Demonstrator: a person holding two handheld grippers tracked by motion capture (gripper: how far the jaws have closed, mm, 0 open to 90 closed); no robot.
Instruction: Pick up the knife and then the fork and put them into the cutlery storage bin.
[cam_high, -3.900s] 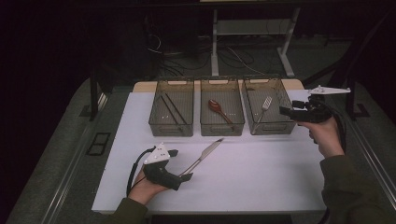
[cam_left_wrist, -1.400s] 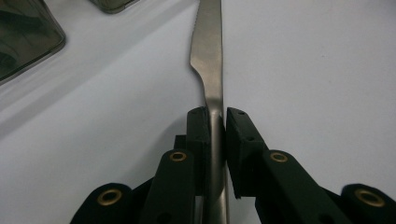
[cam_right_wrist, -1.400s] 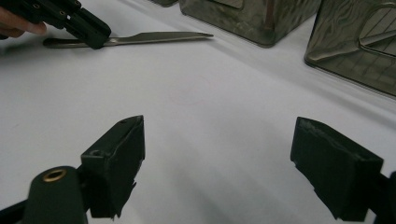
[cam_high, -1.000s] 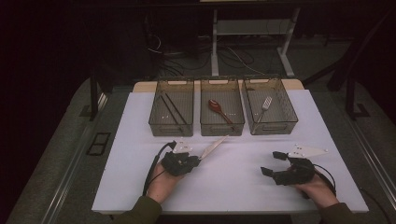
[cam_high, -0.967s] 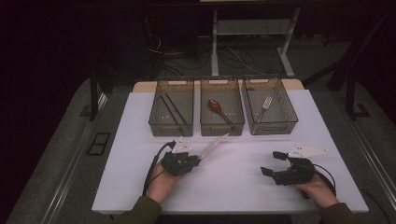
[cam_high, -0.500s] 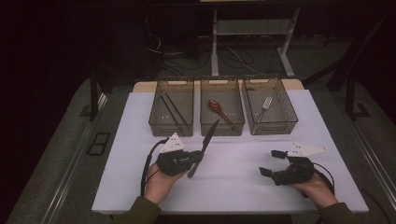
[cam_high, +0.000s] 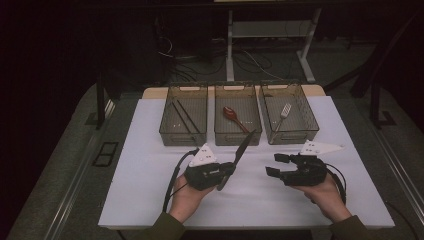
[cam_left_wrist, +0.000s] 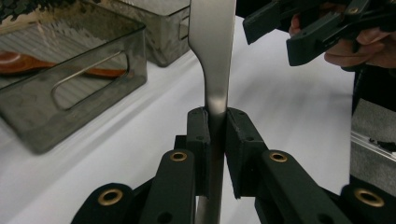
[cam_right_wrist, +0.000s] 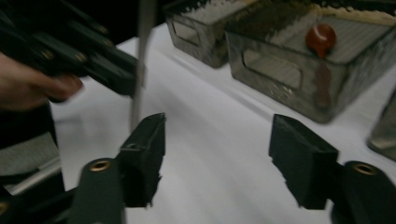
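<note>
Knife (cam_left_wrist: 211, 56) — clamped in left gripper (cam_left_wrist: 215, 128).

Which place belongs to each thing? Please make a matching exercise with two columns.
Things:
1. knife
2. red spoon
3. fork
4. chopsticks

Places:
A. right bin
B. left bin
C. clamped in the left gripper
D. middle bin

Pairs: 1-C, 2-D, 3-A, 4-B
</note>
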